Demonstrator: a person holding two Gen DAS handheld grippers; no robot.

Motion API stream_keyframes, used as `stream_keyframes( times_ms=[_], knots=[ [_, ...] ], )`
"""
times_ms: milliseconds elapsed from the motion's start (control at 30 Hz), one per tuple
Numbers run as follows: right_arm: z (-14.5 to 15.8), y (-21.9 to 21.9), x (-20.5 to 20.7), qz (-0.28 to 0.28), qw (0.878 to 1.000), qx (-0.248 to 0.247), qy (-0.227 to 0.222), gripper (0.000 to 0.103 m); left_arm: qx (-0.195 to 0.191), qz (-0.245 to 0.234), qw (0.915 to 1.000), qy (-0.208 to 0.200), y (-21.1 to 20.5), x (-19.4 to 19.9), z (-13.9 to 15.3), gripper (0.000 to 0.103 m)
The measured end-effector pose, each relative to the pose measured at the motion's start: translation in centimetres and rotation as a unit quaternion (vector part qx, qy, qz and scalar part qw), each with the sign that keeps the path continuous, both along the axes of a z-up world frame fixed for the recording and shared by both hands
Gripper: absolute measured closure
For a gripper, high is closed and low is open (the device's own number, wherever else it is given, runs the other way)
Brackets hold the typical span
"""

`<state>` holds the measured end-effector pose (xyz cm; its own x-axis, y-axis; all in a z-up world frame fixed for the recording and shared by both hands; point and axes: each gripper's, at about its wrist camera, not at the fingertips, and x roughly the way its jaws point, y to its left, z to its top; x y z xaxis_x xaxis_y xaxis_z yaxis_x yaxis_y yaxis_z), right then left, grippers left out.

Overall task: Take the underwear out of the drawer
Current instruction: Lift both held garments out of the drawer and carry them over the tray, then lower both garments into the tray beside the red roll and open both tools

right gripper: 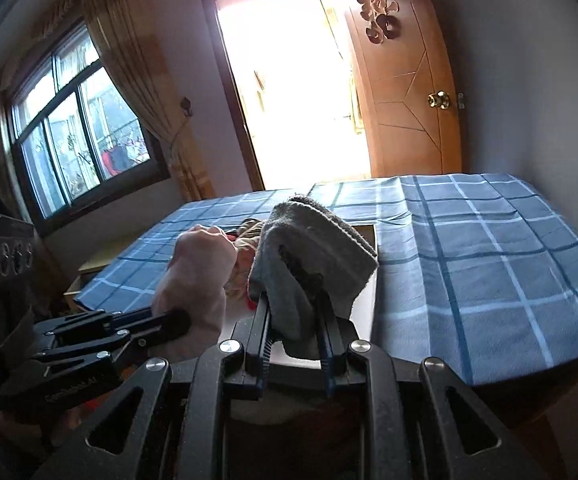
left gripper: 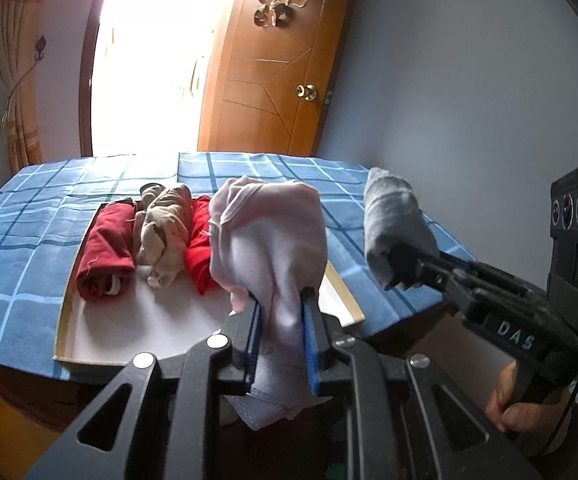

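Note:
My left gripper [left gripper: 280, 300] is shut on a pale pink pair of underwear [left gripper: 267, 232], lifted above the white drawer [left gripper: 129, 320]; the same pink piece [right gripper: 197, 276] shows at the left in the right wrist view. My right gripper [right gripper: 295, 304] is shut on a folded grey piece of underwear [right gripper: 317, 240], also raised; that grey piece [left gripper: 397, 220] hangs from it right of the drawer in the left wrist view. Inside the drawer lie a dark red roll [left gripper: 107, 248], a beige bundle [left gripper: 165, 232] and a bright red piece [left gripper: 199, 248].
The drawer rests on a blue checked cloth [left gripper: 29, 232] over a table [right gripper: 489, 264]. Behind stand an open wooden door [left gripper: 269, 80], a bright doorway and a curtained window [right gripper: 77, 140]. A hand [left gripper: 505, 396] holds the right gripper's handle.

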<state>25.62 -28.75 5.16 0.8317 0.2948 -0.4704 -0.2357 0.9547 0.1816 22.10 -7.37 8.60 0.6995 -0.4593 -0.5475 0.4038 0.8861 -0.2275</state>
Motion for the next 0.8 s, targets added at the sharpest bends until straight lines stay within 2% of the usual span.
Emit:
stream_keyframes(
  times_ms=[400,800],
  knots=[
    [-1.9,0.2,6.7,-0.018,0.998,-0.055,0.033,0.08,-0.007,0.004,0.9999,0.014,-2.6,6.3,-1.6,0.086],
    [-4.2,0.1,11.9,-0.022,0.992,-0.093,0.076,0.08,-0.006,0.011,0.9976,0.068,-4.0,11.3,-4.3,0.086]
  ],
)
